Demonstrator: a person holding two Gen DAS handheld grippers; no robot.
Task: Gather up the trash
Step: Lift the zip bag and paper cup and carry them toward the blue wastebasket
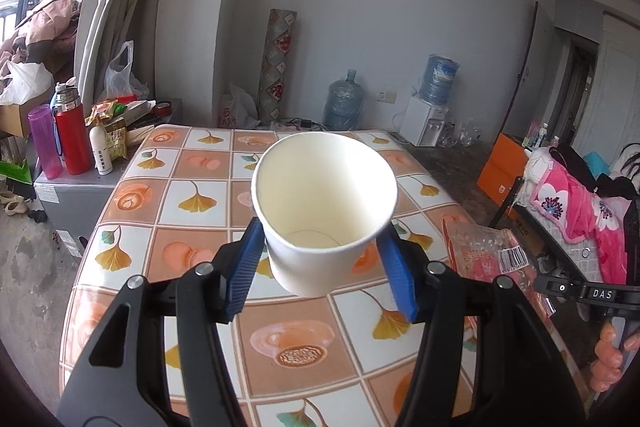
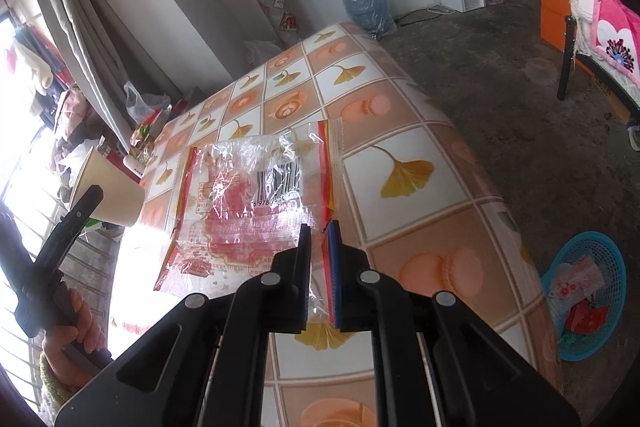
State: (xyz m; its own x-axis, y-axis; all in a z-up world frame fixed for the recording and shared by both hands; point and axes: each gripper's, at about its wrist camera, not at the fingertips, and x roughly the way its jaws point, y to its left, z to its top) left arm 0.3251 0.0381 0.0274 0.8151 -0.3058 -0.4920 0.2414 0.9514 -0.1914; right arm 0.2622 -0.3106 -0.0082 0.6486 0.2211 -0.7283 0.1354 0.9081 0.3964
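My left gripper (image 1: 320, 233) is shut on a white paper cup (image 1: 324, 203), held above the table (image 1: 192, 259) with its open mouth facing the camera. The cup looks empty. It also shows at the left of the right wrist view (image 2: 108, 191). My right gripper (image 2: 320, 231) is shut on the edge of a clear plastic wrapper (image 2: 248, 207) with red print and a barcode. The wrapper also shows at the right of the left wrist view (image 1: 488, 255), lifted a little off the tablecloth.
A blue basket (image 2: 588, 291) holding trash stands on the floor right of the table. Bottles and snack packs (image 1: 76, 143) sit on a grey stand at the table's far left. Water jugs (image 1: 344, 103) and a dispenser (image 1: 428, 107) stand by the back wall.
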